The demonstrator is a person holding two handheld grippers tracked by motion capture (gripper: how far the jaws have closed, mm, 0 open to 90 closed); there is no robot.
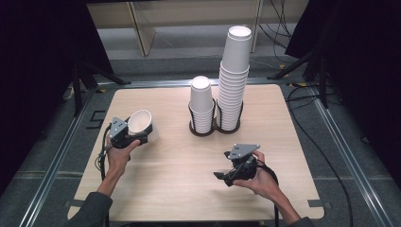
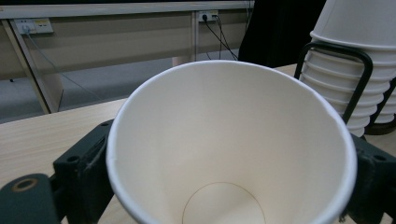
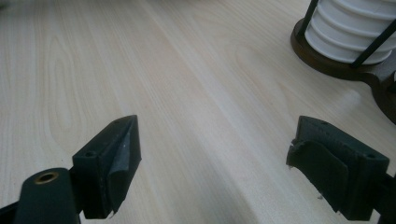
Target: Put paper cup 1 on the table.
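White paper cup [image 2: 229,154] seemingly clamped between black jaws, mouth facing camera

Lab recording booth, black curtains [image 1: 42,52], aluminium rails [image 1: 52,161], cables [image 1: 331,161]

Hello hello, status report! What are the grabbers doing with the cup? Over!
Left gripper shut on paper cup, mouth toward camera. Right gripper open over table. Two cup stacks ahead; nothing blocking.

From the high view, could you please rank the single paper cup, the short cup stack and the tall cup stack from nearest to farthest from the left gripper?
1. Single paper cup: between the left gripper jaws, table's left.
2. Short cup stack: left holder, centre.
3. Tall cup stack: right holder.
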